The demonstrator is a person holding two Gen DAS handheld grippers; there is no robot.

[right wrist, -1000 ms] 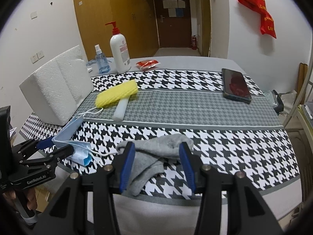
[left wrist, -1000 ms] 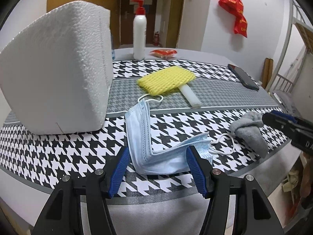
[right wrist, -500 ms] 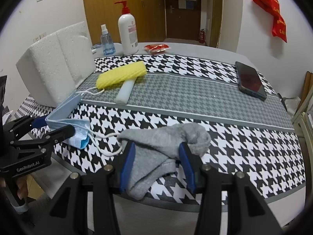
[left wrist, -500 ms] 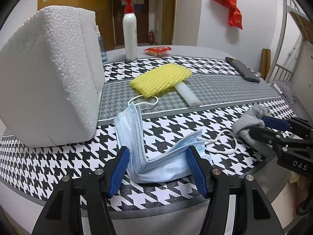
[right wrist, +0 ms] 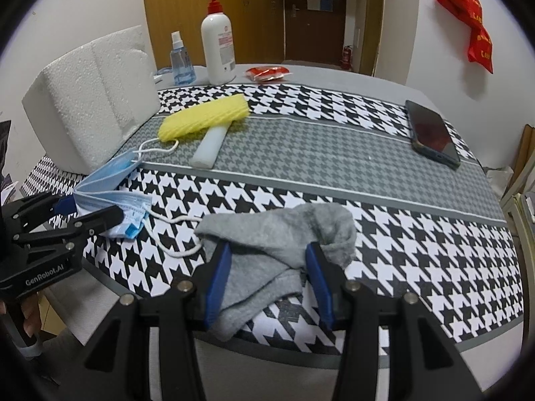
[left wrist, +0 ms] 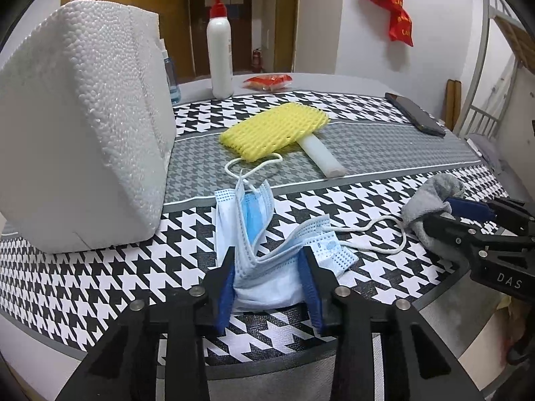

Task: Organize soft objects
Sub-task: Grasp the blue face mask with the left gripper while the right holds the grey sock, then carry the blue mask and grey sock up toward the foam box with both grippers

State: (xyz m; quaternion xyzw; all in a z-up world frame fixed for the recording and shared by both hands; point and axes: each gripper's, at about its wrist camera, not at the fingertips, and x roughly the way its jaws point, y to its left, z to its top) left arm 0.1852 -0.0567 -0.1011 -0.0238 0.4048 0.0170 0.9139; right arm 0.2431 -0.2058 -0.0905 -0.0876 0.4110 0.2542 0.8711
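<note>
At the left of the bench (right wrist: 334,153) stands a white foam block (right wrist: 90,97), and just beside its near corner lies the blue mask (left wrist: 264,250). The left gripper (left wrist: 269,280) has just been closing, and its blue pads now press on the crumpled mask from both sides. Behind the mask lie a yellow net sleeve (right wrist: 204,117) and a white stick (right wrist: 210,147), touching each other. Further right, near the front edge, lies the grey sock (right wrist: 284,234). The right gripper (right wrist: 267,274) is around it, half open; both pads seem to touch the cloth. A phone (right wrist: 431,133) lies at the far right.
</note>
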